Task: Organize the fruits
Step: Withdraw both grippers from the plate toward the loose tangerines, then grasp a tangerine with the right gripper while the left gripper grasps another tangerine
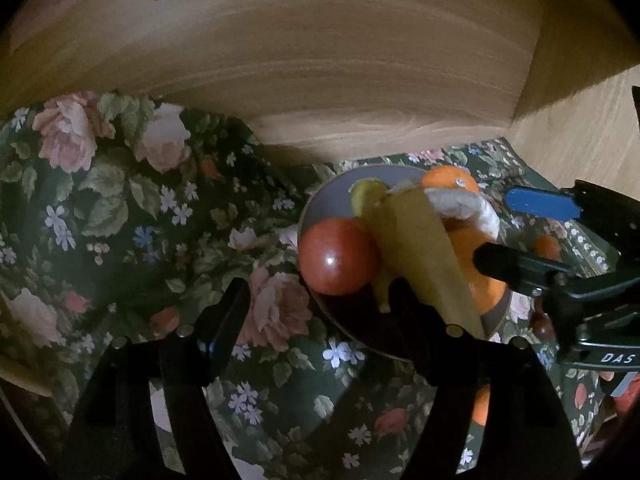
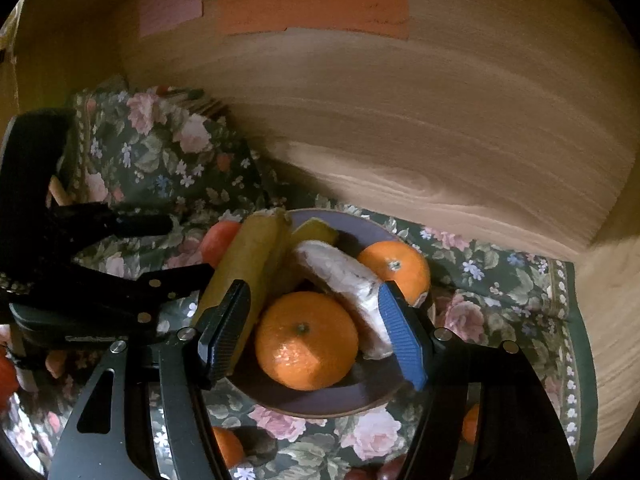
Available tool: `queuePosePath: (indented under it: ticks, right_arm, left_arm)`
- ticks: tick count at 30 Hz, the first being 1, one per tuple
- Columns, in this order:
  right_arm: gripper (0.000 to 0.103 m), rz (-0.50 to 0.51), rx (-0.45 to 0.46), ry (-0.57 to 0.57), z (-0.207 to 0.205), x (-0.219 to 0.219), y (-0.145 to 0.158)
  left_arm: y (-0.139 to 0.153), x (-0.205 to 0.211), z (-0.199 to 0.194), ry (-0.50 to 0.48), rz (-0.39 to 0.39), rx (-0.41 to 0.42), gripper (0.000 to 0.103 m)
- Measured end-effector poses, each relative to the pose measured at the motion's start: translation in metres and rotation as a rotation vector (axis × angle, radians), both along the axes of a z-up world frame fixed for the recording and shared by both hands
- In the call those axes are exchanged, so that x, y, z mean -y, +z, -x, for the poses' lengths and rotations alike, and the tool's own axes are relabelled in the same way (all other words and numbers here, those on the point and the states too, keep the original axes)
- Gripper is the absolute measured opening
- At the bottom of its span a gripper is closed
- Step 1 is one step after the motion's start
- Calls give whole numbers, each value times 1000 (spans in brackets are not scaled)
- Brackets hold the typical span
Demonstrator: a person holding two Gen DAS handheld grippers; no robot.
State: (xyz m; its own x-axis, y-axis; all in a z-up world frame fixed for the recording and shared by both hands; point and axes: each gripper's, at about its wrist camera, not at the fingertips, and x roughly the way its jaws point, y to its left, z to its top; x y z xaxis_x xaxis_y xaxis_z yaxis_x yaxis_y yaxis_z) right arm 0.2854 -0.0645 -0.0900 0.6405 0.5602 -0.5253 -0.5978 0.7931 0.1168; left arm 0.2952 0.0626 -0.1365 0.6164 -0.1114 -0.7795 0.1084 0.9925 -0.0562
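Note:
A purple plate (image 2: 312,402) on a floral cloth holds two oranges (image 2: 306,340), (image 2: 396,266), a yellow banana (image 2: 248,264), a whitish peeled piece (image 2: 344,280) and a red fruit (image 1: 338,256). My right gripper (image 2: 312,336) is open, its jaws on either side of the near orange, just above the plate. My left gripper (image 1: 320,320) is open over the plate's left edge, beside the red fruit; its right finger (image 1: 408,312) lies next to the banana (image 1: 420,248). The plate (image 1: 324,200) and the far orange (image 1: 450,180) also show in the left wrist view.
The floral cloth (image 1: 120,220) covers the surface inside a wooden corner: a wooden back wall (image 1: 320,80) with coloured paper notes (image 2: 312,4), and a wooden side wall (image 2: 612,320) at the right. More small oranges (image 2: 228,446) lie on the cloth near the plate's front.

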Motion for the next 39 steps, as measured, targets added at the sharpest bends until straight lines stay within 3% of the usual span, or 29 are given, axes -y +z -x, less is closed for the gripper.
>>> queuePosePath:
  ticks: [10, 15, 19, 22, 25, 30, 34, 39]
  right_arm:
    - [63, -27, 9, -45, 5, 23, 4]
    - [63, -51, 14, -103, 9, 51, 7]
    - [63, -68, -7, -162, 9, 79, 1]
    - [63, -75, -27, -193, 10, 96, -6]
    - [63, -81, -42, -223, 13, 111, -12]
    - [63, -116, -64, -246, 18, 128, -18]
    - [63, -115, -53, -251, 25, 134, -20]
    - [63, -99, -51, -272, 25, 141, -26]
  left_arm:
    - [17, 2, 19, 14, -60, 69, 72]
    - [25, 5, 37, -10, -36, 80, 72]
    - [21, 14, 61, -58, -23, 61, 74]
    - [14, 21, 81, -81, -14, 49, 81]
    - [-1, 31, 90, -104, -44, 23, 84]
    - [-21, 40, 77, -71, -48, -43, 84]
    - [-14, 36, 66, -51, -7, -38, 83]
    - [-5, 46, 58, -51, -58, 10, 84]
